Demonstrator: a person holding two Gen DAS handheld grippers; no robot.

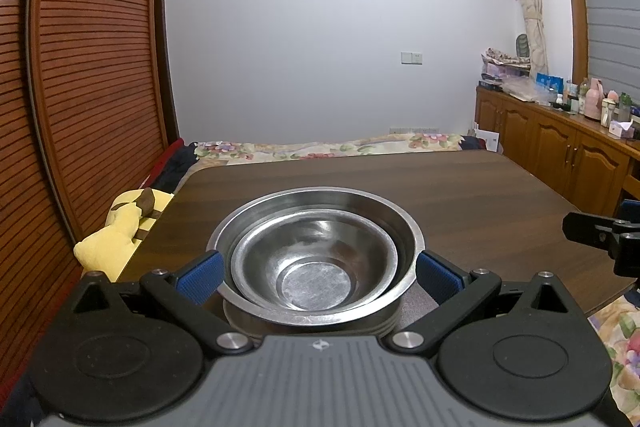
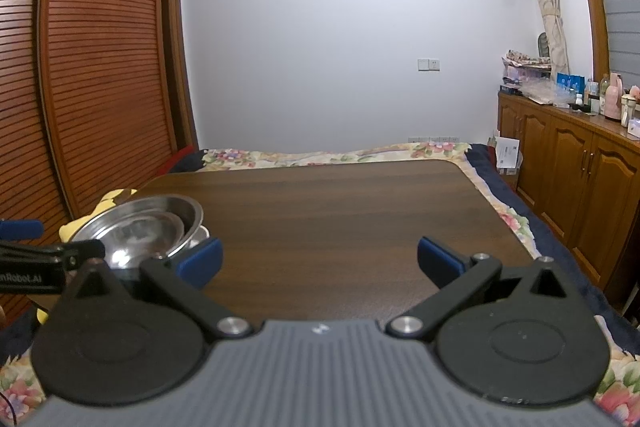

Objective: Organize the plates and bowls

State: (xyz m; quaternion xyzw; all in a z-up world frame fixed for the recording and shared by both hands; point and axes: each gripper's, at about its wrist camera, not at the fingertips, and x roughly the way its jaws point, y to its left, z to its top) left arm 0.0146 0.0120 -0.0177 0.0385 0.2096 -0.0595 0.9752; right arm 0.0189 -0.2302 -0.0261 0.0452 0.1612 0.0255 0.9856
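The left gripper point(image 1: 318, 273) stands with fingers spread apart around the nested steel bowls point(image 1: 316, 259), which sit on stacked plates point(image 1: 256, 325) at the near left of the table point(image 1: 460, 195). The right gripper point(image 2: 318, 259) is likewise spread, holding nothing, over bare tabletop. Recommended: withdraw the left gripper straight back without nudging a rim, since steel on steel would likely slide.

A home bedroom; a floral-quilted bed point(image 2: 328, 153) lies beyond the tool, louvred wardrobe doors point(image 2: 100, 67) to its left; cluttered wooden cabinets point(image 2: 572, 163) right.
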